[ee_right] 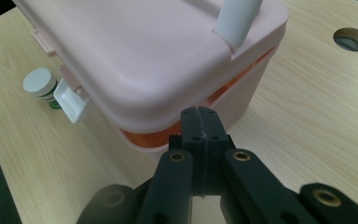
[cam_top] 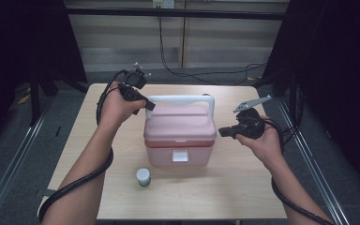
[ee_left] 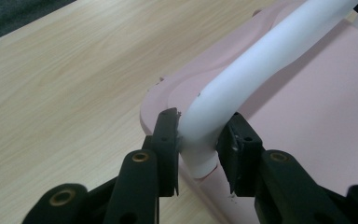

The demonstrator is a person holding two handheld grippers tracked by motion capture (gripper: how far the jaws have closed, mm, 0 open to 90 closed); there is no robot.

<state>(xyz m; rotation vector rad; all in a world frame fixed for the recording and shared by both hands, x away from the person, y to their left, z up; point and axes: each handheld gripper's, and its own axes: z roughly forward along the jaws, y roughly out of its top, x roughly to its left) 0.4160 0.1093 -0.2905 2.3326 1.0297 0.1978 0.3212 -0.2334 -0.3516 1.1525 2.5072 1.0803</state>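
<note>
Your left gripper point(ee_left: 198, 140) pinches the white handle point(ee_left: 265, 60) of the pink storage box point(cam_top: 180, 136) at its left end, just above where the handle meets the lid point(ee_left: 307, 112). The box sits near the middle of the wooden table point(cam_top: 243, 197), white latch point(cam_top: 180, 155) facing you.

The handle's long axis runs across the box from your left to your right, so the free end lies toward your right gripper point(cam_top: 225, 131). That one hovers just beside the box's right wall, jaws pressed together with nothing between them. It is the nearer hand for anything on that side — lid edge or handle foot.

The right gripper view adds what the high view hides: an orange band point(ee_right: 140, 137) under the lid rim, which looks like a gap or an inner tray; I cannot tell which. It also shows the small white-capped bottle point(ee_right: 41, 85) standing beside the latch, apart from the box, and 1 round hole point(ee_right: 352, 38) in the tabletop. The left gripper view shows both pads against the handle.
</note>
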